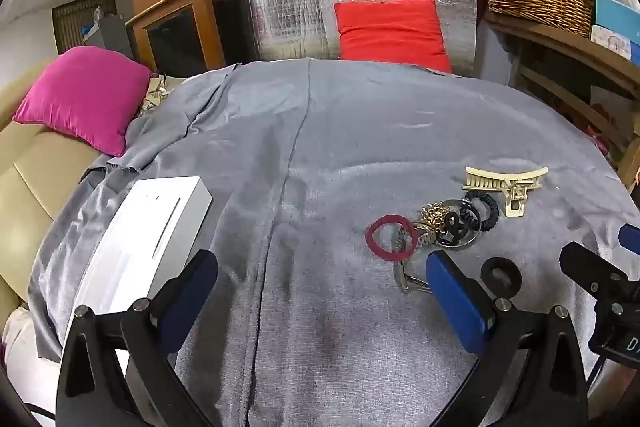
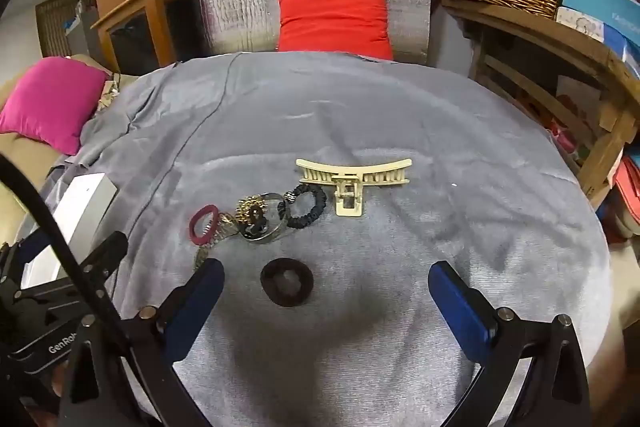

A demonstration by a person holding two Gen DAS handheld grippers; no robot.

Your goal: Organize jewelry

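Both jaws gape wide and empty: left gripper (image 1: 320,283) and right gripper (image 2: 326,287) over grey velvety cloth (image 2: 440,131). Fuzzy dark scrunchie (image 2: 286,282) sits between the right fingers; cream toothed claw clip (image 2: 352,183) at twelve o'clock, tangled jewelry heap (image 2: 256,219) at eleven.

The left gripper (image 1: 320,291) and the right gripper (image 2: 326,291) both tilt downward, side by side, jaws spread wide and empty.

The white box (image 1: 132,251) is partly covered by a finger of the left gripper (image 1: 320,291) — its near end is cut off; the tangled jewelry pile (image 2: 256,221) cannot be told apart.
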